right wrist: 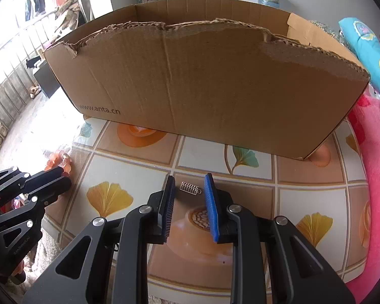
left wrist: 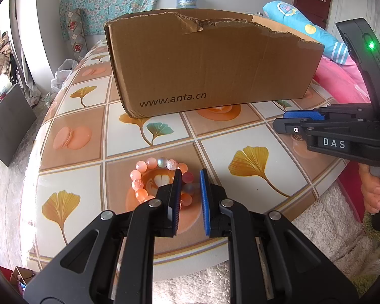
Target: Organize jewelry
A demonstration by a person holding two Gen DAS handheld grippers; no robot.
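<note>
Left wrist view
- left gripper (left wrist: 190, 177): fingers narrowly apart, straddling the bracelet's 3 o'clock side; contact unclear.
- bead bracelet (left wrist: 149, 177): flat on table (left wrist: 240, 136), at 6 o'clock of cardboard box (left wrist: 210, 63).

Right wrist view
- right gripper (right wrist: 190, 185): fingers apart, empty.
- metal charm (right wrist: 190, 188): on table between fingertips.

a patterned table (left wrist: 253, 136) carries a cardboard box (left wrist: 210, 63), bead bracelet (left wrist: 149, 177), small charm (right wrist: 190, 188).
</note>
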